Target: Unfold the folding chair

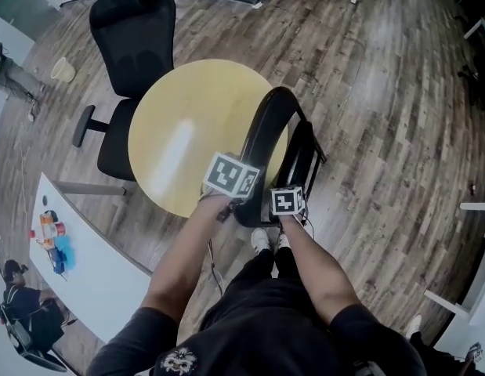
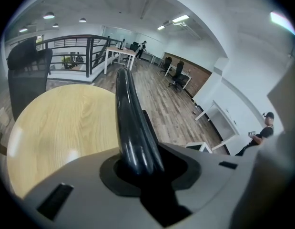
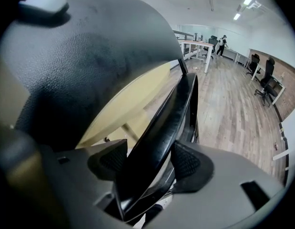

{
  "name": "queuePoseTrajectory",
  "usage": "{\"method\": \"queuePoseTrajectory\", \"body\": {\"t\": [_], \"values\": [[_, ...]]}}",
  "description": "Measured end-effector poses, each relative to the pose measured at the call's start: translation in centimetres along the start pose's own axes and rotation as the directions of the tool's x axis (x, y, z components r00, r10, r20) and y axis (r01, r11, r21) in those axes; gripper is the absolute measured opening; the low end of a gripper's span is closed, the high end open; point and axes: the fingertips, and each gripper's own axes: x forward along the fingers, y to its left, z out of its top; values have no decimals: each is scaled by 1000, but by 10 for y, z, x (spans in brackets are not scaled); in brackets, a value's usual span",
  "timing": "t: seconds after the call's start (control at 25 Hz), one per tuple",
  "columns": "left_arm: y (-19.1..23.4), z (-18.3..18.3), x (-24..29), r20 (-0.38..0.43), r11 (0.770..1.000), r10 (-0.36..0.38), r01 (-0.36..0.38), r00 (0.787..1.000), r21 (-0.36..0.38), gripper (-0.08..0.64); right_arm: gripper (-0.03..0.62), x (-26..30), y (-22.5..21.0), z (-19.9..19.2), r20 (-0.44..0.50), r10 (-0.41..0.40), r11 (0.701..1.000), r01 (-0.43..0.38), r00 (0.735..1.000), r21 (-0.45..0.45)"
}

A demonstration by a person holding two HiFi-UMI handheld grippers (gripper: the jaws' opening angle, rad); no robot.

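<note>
The black folding chair (image 1: 262,135) stands folded against the round yellow table (image 1: 187,131), just ahead of the person's feet. My left gripper (image 1: 234,186) is shut on the glossy curved top tube (image 2: 130,113) of the chair; the tube sits deep between the dark pads of the left gripper (image 2: 137,168). My right gripper (image 1: 287,202) is beside it on the right. In the right gripper view the chair's thin black panel edge (image 3: 161,128) runs between the ribbed pads of the right gripper (image 3: 145,163), which close on it. A black textured pad (image 3: 90,61) of the chair fills the upper left.
A black office chair (image 1: 132,37) stands behind the table on the left. A white desk (image 1: 93,265) with small coloured items lies at the lower left. Wood floor (image 1: 383,108) stretches to the right of the chair. A person stands by a white desk (image 2: 218,120) in the distance.
</note>
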Motion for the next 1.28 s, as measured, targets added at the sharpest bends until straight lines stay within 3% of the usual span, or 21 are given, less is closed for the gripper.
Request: {"method": "queuePoseTrajectory", "body": {"t": [0.36,0.48,0.56,0.84,1.08,1.28], "values": [[-60,12,6,-1,998,4,-3,1000,64,124,285,-26,-37,-27,23,-5,995,3,1000,102],[-80,17,8,-4,996,6,-5,1000,88,135,285,-35,-42,-33,23,49,990,-52,999,134],[-87,17,9,-4,995,5,-5,1000,96,143,285,-41,-45,-32,44,90,988,-94,995,125],[-108,19,15,5,996,-1,0,1000,89,144,282,-67,-97,-54,68,93,986,-101,993,132],[-131,19,31,-14,996,18,-17,1000,86,144,276,-108,-174,-90,115,139,974,-156,984,162],[-149,15,54,-60,991,63,-56,996,117,163,276,-122,-246,-137,146,254,932,-282,956,225]]}}
